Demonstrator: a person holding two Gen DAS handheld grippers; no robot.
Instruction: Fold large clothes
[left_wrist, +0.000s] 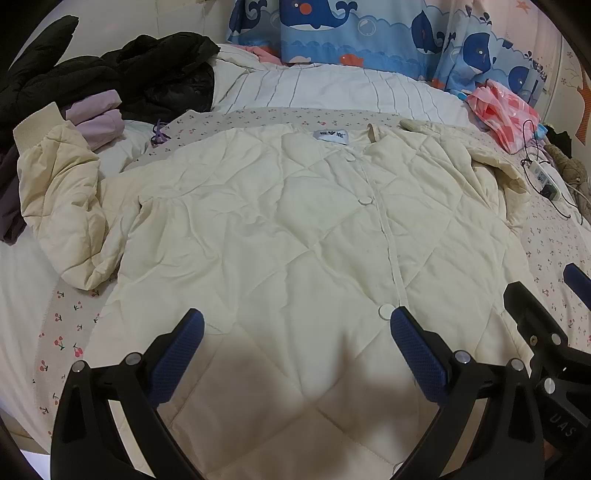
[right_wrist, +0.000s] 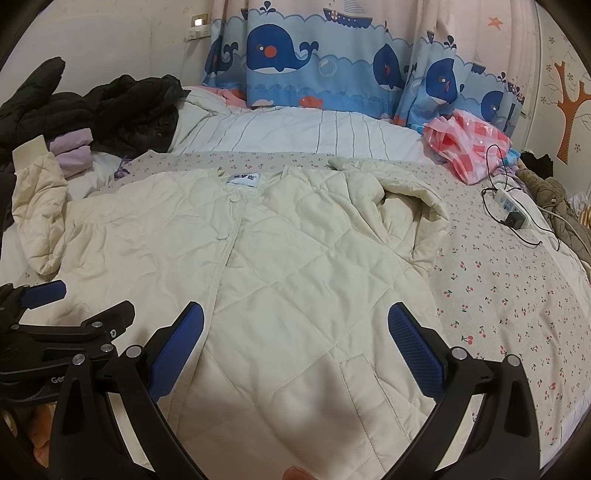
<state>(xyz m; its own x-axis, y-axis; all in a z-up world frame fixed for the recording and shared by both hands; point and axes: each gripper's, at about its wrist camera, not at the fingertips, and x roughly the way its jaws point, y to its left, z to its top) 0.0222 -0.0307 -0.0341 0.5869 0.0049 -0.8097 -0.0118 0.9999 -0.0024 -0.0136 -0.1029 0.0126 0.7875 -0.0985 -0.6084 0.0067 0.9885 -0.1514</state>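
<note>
Jacket (left_wrist: 295, 229) flat on bed, neck label (left_wrist: 331, 134) unreadable (blurred); L claw (left_wrist: 297, 325) & R claw (right_wrist: 295, 317) both released.

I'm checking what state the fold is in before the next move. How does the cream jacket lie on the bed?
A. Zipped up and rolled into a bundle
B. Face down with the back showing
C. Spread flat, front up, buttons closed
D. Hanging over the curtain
C: the jacket lies spread on the bed, its neck label and a buttoned front placket facing up, with both open grippers above its hem.
</note>
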